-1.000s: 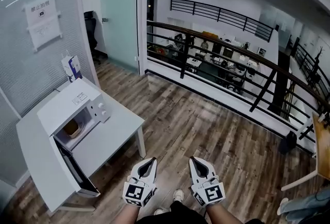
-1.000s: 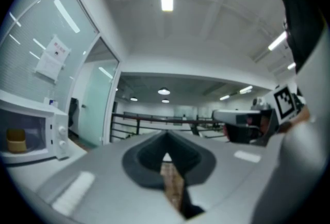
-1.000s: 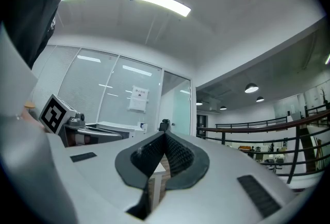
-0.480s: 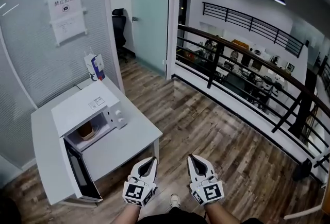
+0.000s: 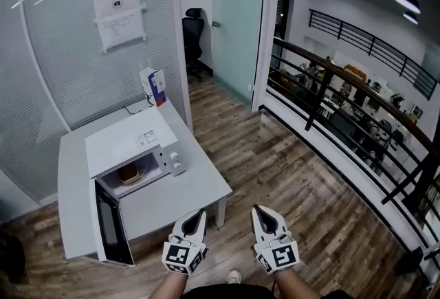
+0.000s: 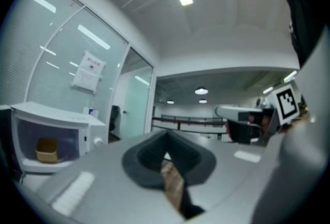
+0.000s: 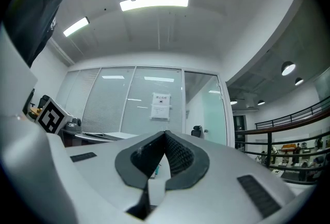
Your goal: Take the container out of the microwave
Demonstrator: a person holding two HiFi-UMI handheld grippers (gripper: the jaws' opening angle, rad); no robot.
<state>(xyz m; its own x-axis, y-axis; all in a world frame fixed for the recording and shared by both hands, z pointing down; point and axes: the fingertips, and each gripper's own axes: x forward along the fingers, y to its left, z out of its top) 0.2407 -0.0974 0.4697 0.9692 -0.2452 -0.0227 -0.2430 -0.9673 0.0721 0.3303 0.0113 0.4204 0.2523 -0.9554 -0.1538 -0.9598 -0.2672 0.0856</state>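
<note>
White table (image 5: pixel 185 189) at ten o'clock: open white microwave (image 5: pixel 127 143) holds brown container (image 5: pixel 129 174). Likely approach step; left gripper (image 5: pixel 196 215) and right gripper (image 5: pixel 259 212) closed, empty; next, open one.

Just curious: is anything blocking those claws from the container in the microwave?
Nothing visible. The microwave door is swung open, the brown container sits exposed inside; left claw and right claw hover short of it.

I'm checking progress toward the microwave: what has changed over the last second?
The view has swung left, so the white microwave and white table now sit nearer the middle. Nothing was gripped or released. The left gripper and right gripper stay shut and empty, the microwave door open, the brown container inside.
</note>
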